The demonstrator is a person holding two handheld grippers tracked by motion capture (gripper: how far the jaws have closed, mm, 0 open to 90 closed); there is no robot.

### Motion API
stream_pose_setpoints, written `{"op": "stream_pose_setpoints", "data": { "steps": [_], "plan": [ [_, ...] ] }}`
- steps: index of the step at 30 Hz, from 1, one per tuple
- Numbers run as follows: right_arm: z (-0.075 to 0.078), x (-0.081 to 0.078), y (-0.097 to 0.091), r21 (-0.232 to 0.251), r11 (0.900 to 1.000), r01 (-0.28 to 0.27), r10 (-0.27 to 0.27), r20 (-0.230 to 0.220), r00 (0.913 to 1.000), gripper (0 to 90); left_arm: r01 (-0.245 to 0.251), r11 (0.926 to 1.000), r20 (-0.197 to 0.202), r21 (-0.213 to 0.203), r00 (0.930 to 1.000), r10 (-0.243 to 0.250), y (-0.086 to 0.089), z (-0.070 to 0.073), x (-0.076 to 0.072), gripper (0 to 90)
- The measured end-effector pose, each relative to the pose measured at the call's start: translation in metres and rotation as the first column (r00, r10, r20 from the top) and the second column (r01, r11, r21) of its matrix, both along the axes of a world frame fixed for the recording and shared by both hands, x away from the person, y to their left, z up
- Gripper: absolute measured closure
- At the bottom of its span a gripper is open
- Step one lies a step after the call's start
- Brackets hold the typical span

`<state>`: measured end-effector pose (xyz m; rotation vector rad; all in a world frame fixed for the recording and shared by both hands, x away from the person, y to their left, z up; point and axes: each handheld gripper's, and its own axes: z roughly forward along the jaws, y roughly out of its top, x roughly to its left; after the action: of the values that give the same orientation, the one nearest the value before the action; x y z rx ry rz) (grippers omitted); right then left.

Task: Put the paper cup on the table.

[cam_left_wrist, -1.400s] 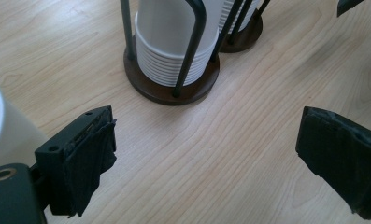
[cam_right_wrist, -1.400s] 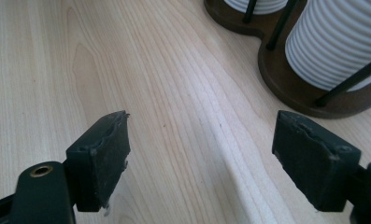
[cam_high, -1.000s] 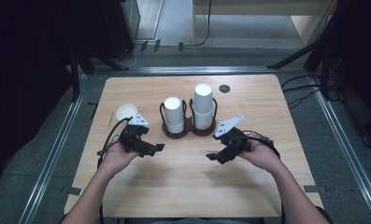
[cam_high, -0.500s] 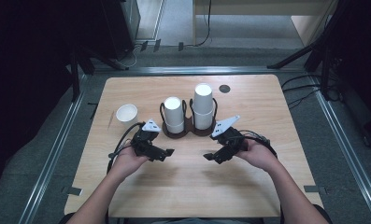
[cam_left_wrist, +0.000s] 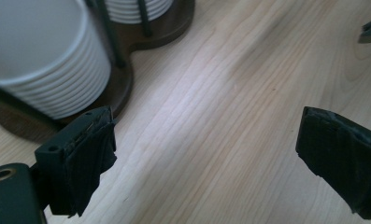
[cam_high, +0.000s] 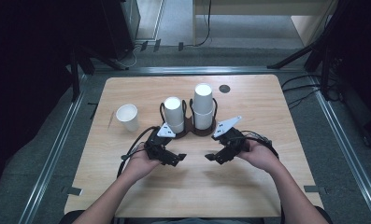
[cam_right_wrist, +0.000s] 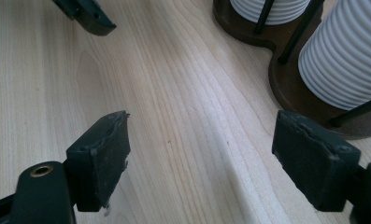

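One cup [cam_high: 127, 116] stands out on the table, clear of the stacks [cam_high: 203, 106]. My left gripper [cam_high: 177, 158] and right gripper [cam_high: 213, 158] gape empty, so I judge the next pull unstarted.

I find nothing to read anywhere I look. The white paper cups stacked in the cup holder [cam_high: 192, 128] are plain, with no print or logo on their sides, and the single paper cup [cam_high: 127, 116] standing apart is blank too. The wooden table [cam_high: 248, 186] carries no label or marking. The black pads of my left gripper [cam_left_wrist: 206, 154] and right gripper [cam_right_wrist: 202, 158] show no brand or number.
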<state>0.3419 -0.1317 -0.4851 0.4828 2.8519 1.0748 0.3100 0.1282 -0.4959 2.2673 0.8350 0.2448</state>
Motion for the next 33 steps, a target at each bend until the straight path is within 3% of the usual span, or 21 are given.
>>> {"op": "stream_pose_setpoints", "data": {
  "steps": [19, 33],
  "plan": [
    [-0.004, -0.009, -0.011, -0.013, 0.9997, 0.020, -0.020, 0.012, 0.9997, 19.2, 0.101, 0.9944, 0.003, 0.032, 0.9949, -0.101, -0.020, -0.004, 0.003, 5.3],
    [-0.006, -0.010, -0.011, -0.028, 0.9995, 0.012, -0.012, 0.015, 0.9998, 19.2, 0.105, 0.9939, -0.008, 0.035, 0.9945, -0.105, -0.020, -0.006, 0.004, 5.2]
  ]
}}
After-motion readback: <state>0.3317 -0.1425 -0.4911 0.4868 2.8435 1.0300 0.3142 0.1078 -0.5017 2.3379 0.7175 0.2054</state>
